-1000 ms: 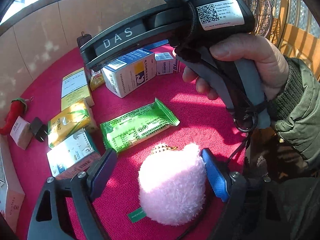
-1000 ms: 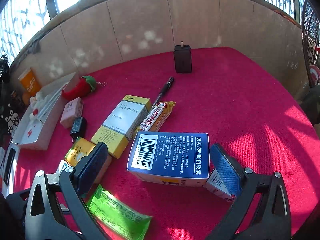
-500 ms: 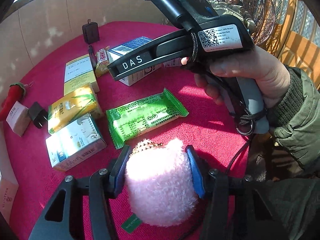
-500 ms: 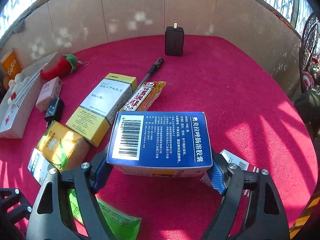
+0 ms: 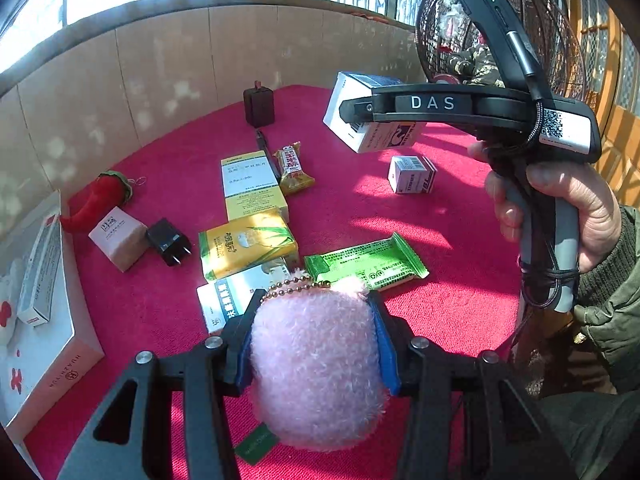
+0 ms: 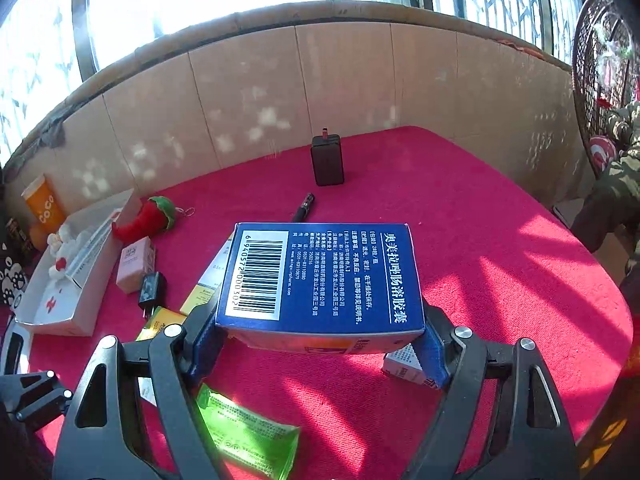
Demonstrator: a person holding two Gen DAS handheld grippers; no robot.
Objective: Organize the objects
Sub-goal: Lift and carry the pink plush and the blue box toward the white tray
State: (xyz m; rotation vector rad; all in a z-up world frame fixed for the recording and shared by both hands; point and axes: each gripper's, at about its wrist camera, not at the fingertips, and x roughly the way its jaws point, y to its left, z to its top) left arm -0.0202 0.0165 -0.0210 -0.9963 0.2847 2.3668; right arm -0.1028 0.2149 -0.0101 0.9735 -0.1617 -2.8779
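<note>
A fluffy pink plush ball with a bead chain sits between the blue pads of my left gripper. The jaws are closing and both pads press into its sides, holding it above the red cloth. My right gripper is shut on a blue medicine box with a barcode, gripped by its two ends and held level above the cloth. The left wrist view shows that same box raised in the right gripper, with a hand on the handle.
On the cloth lie a green packet, two yellow boxes, a small white box, a snack bar, a pen, a black charger, a plug, a pink box and a red chili toy. A white tray box stands at the left.
The left jaws closed from wide open onto the pink plush and raised it. The right jaws closed on the blue box and lifted it off the cloth.
</note>
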